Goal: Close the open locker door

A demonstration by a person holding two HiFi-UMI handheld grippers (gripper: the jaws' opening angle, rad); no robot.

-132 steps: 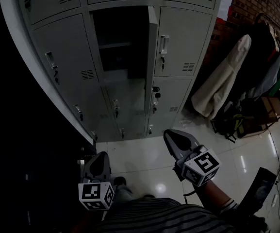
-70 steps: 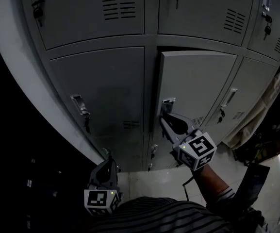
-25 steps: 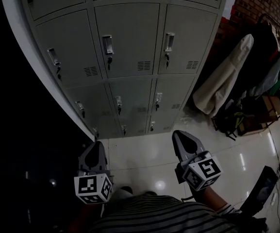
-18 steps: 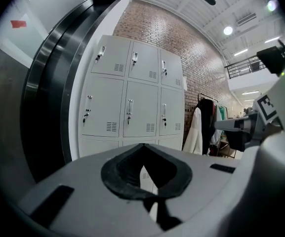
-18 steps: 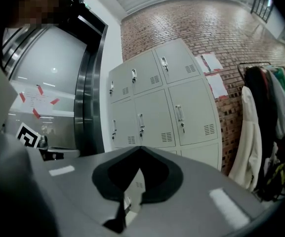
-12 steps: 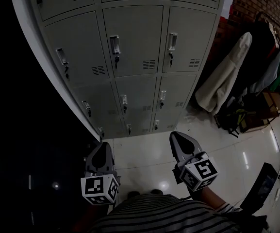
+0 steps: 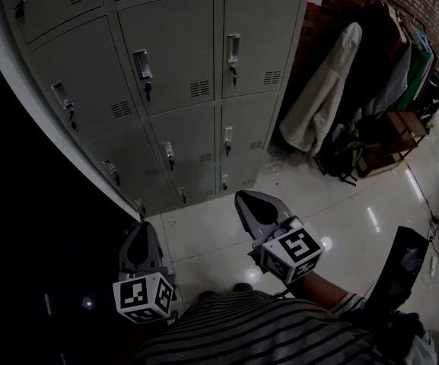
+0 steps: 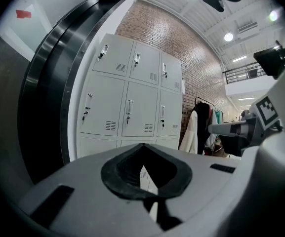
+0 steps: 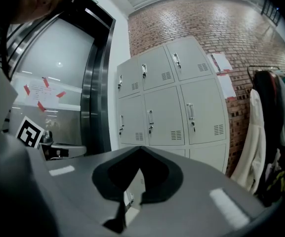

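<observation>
Lockers shifted left (top row cropped), doors shut

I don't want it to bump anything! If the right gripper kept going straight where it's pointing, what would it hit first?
Probably the grey lockers, low down. The shut right gripper aims at them across bare floor, and nothing shows in between, though the depth is hard to judge.
</observation>
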